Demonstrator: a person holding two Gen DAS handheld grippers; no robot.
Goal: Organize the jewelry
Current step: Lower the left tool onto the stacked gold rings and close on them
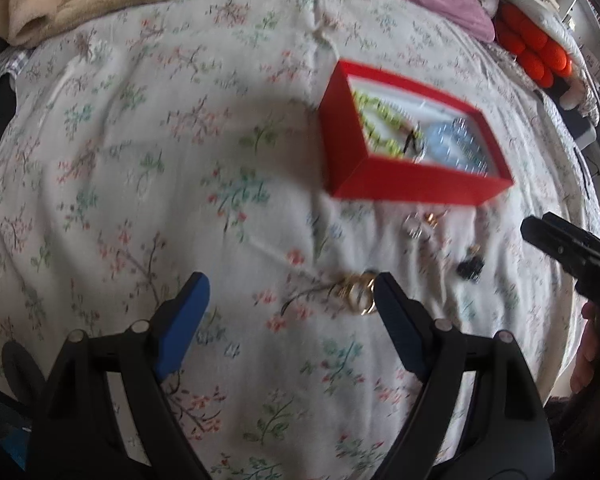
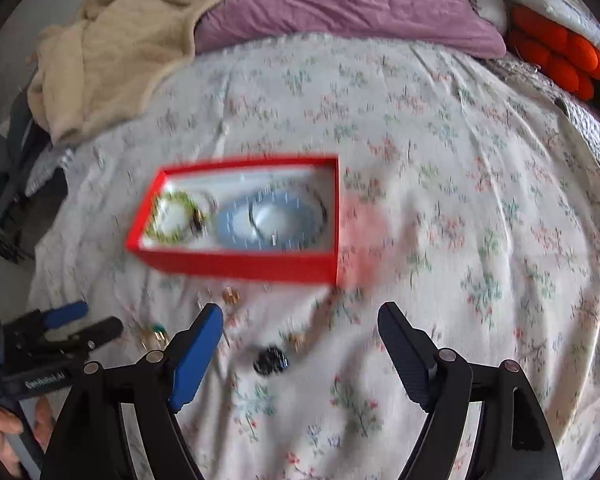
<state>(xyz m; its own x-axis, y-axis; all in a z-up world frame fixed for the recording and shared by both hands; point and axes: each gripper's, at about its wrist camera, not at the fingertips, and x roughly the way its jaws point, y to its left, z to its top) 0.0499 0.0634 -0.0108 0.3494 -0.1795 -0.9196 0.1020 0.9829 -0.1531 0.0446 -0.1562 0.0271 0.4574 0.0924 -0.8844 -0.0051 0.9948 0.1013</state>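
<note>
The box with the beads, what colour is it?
Red box, white inside; clearest in the right wrist view.

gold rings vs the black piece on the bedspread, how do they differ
The gold rings are shiny open hoops bunched together; the black piece is dark, solid and compact. The gold rings lie beside the left gripper's right finger; the black piece lies between the right gripper's open fingers, nearer the blue one. Both lie loose on the bedspread, outside the red box, and neither is gripped.
</note>
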